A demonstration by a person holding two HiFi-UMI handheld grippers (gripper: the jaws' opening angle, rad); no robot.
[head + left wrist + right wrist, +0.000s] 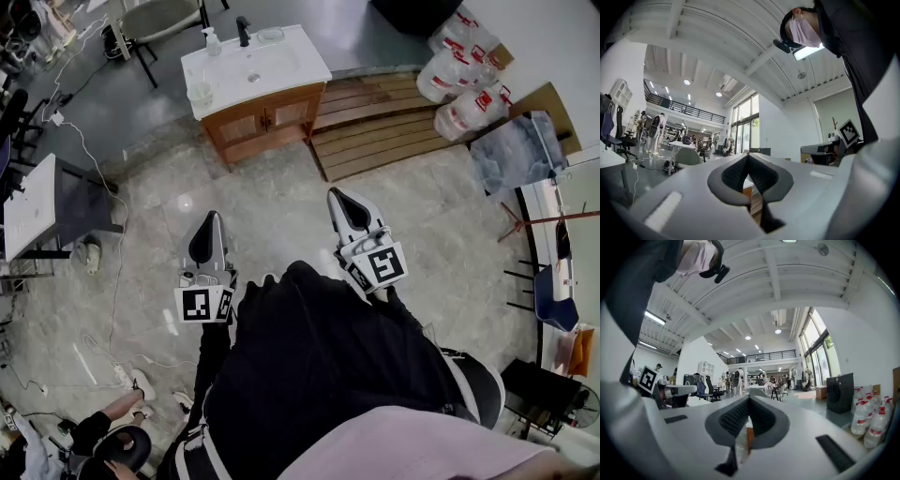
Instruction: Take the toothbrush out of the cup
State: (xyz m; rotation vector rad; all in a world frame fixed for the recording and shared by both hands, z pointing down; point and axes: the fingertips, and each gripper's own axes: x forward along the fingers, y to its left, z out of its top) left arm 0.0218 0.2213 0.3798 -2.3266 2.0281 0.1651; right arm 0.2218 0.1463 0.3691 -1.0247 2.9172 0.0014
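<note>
Two grippers closed and empty, well short of the vanity.
Left gripper (211,221) and right gripper (338,197) are held out side by side over the stone floor (272,202), each with its jaws pressed together on nothing (their own views show the tips meeting). Well ahead, the cup (200,92) stands at the left end of the white sink top (281,67), beside the basin; the toothbrush is too small to make out.

Wooden vanity with white sink top (302,71) sat at 12 o'clock, clear plastic cup (201,92) on it; slatted wooden platform (394,127) at 1 o'clock.
</note>
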